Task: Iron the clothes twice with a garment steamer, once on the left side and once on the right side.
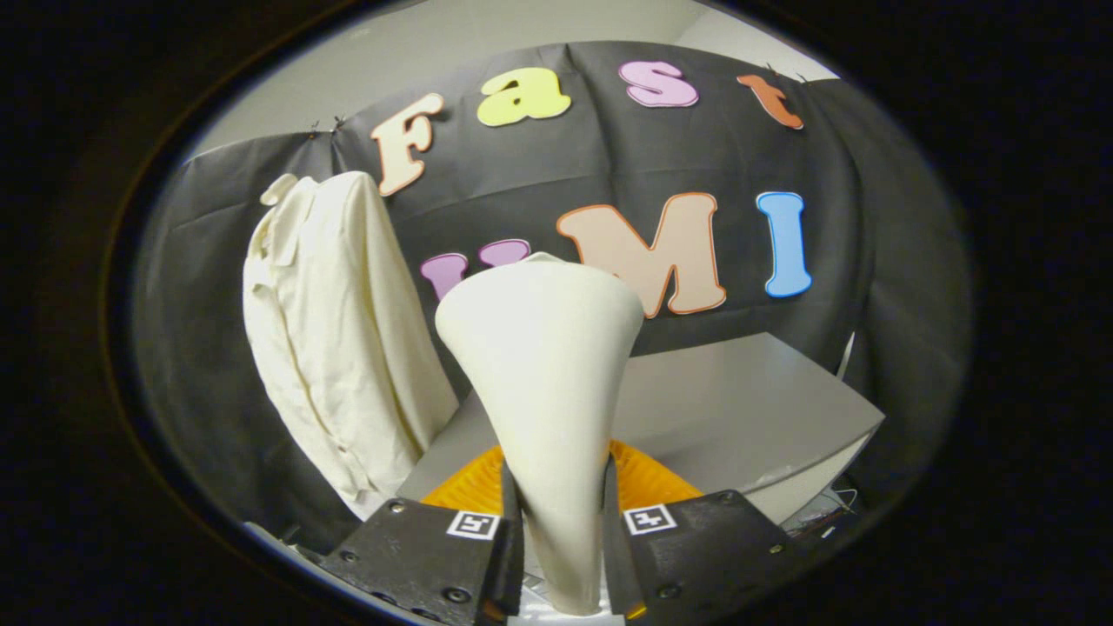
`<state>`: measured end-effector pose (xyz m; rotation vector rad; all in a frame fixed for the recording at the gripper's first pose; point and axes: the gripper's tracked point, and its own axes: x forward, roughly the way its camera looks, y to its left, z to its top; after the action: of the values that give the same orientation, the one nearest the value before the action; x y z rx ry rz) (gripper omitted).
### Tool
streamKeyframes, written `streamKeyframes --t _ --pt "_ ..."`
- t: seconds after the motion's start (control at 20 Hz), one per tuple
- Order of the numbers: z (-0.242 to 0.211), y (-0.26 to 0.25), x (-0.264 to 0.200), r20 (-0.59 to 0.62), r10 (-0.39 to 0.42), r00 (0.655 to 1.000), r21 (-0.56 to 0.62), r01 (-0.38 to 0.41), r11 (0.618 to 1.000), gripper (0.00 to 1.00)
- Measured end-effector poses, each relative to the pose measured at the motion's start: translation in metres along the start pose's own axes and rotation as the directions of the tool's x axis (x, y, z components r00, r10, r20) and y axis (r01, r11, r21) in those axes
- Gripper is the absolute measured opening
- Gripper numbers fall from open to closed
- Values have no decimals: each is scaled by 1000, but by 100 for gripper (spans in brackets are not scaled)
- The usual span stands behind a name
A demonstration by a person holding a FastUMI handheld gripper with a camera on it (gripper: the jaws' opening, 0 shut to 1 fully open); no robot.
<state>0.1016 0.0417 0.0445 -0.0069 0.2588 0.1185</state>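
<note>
A cream garment steamer (pixel 543 374) stands up between my fingers, its narrow handle clamped low down and its wide head flaring upward. My gripper (pixel 561 539) is shut on that handle, one finger on each side. A cream shirt (pixel 335 339) hangs against the booth's black wall, to the left of the steamer head and beyond it. A gap separates the steamer head from the shirt's right edge. The shirt's collar is at the top and its hem reaches down near the table's left corner.
A grey table (pixel 739 409) stretches ahead and to the right behind the steamer. An orange ribbed object (pixel 648 482) lies on it just beyond my fingers, partly hidden by the steamer. Loose cables (pixel 830 509) hang off the table's right edge.
</note>
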Motion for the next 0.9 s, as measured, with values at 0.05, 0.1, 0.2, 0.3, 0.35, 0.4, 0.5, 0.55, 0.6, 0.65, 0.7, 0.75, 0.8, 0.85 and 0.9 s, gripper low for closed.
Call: streamKeyframes --t 0.05,0.1,0.2,0.3,0.35,0.4,0.5,0.55,0.6,0.65,0.7,0.75,0.8,0.85,0.9 --pt "-11 9 -7 7 26 1000 15 -26 1000 38" --pt "-22 18 -14 10 50 999 26 -50 998 38" --pt "-38 39 -28 11 84 996 33 -85 996 38" --pt "-48 62 -38 5 100 995 -6 -100 995 37" --pt "-50 78 -44 1 113 994 -35 -113 993 37" --pt "-51 97 -49 2 127 992 -66 -127 990 37" --pt "-48 136 -53 14 155 988 -130 -152 980 37" --pt "-45 159 -52 22 173 985 -163 -167 972 37" --pt "-43 182 -49 32 185 982 -189 -176 966 37" --pt "-40 205 -44 29 200 979 -207 -190 960 37" --pt "-39 231 -40 33 223 974 -224 -210 952 37" --pt "-37 258 -37 38 246 969 -245 -230 942 37" --pt "-35 285 -34 42 267 963 -269 -247 931 37" --pt "-36 311 -32 50 285 957 -282 -260 923 37" --pt "-35 336 -29 51 297 953 -288 -271 919 37"
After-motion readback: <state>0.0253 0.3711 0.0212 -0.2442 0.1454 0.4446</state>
